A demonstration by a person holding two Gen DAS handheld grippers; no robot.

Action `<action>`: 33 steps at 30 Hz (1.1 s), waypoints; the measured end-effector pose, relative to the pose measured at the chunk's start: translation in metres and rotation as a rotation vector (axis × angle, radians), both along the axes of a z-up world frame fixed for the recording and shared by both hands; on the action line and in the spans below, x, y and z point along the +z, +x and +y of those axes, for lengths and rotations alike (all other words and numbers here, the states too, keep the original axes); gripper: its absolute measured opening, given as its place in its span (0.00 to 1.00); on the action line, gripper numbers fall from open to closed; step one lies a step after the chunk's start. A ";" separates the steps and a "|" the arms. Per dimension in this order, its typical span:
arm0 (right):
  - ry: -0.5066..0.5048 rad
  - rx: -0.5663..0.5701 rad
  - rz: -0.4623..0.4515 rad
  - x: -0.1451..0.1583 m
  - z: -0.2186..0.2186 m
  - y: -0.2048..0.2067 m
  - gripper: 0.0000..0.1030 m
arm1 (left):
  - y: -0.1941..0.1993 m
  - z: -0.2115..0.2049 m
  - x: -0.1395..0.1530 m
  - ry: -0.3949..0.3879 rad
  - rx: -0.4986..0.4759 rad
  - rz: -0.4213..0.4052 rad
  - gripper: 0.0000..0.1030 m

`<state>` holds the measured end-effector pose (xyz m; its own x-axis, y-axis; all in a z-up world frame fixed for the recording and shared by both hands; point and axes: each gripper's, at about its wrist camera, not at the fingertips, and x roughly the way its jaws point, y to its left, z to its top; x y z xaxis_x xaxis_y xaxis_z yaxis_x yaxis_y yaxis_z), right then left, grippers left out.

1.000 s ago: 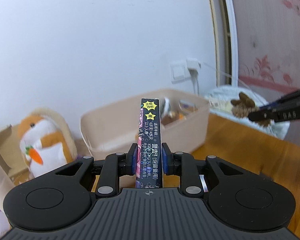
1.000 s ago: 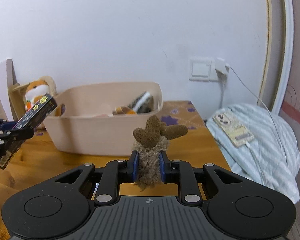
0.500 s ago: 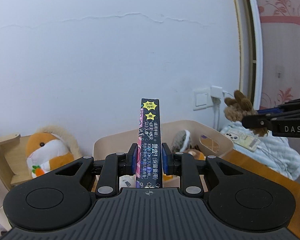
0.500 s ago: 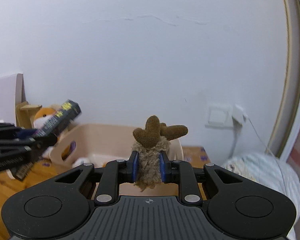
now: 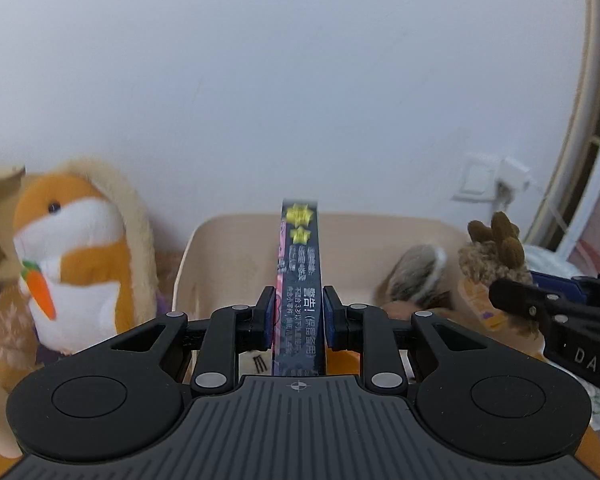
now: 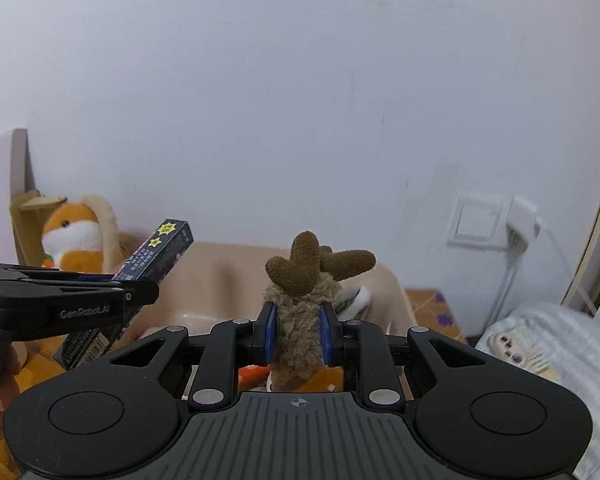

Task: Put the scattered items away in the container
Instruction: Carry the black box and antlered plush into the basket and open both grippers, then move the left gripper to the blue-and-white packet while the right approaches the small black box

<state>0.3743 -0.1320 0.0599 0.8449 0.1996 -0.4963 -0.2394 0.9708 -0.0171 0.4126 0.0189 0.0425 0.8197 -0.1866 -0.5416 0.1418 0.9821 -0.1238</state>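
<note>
My left gripper is shut on a slim dark box with yellow stars and printed text, held upright over the near rim of the beige plastic bin. My right gripper is shut on a brown plush reindeer with antlers, also above the bin. In the left wrist view the reindeer and right gripper come in from the right. The right wrist view shows the box tilted in the left gripper. A striped plush lies in the bin.
An orange and white plush hamster with a carrot sits left of the bin against the white wall. A cardboard piece stands behind it. A wall switch and plugged charger are on the right, above a pale blue cloth bundle.
Both grippers have moved toward the bin with their loads and now hang over it. The bin and hamster plush look nearer, and the right gripper sits lower in the left wrist view.
</note>
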 end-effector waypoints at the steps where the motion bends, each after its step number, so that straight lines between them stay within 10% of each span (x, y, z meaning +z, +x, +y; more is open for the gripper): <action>1: -0.002 -0.003 0.014 -0.005 0.001 0.006 0.20 | 0.005 -0.001 -0.003 0.006 0.008 0.018 0.23; 11: -0.040 -0.011 0.101 -0.041 0.005 0.035 0.21 | 0.030 -0.017 -0.026 0.088 0.085 0.150 0.23; 14: -0.048 -0.011 0.096 -0.042 0.004 0.034 0.37 | 0.037 -0.023 -0.028 0.109 0.057 0.161 0.24; 20: -0.033 -0.016 0.050 -0.032 -0.003 0.021 0.57 | 0.025 -0.035 -0.028 0.140 0.013 0.117 0.67; 33: 0.074 -0.055 -0.036 -0.006 -0.047 -0.042 0.67 | -0.040 -0.041 -0.002 0.169 -0.024 -0.005 0.77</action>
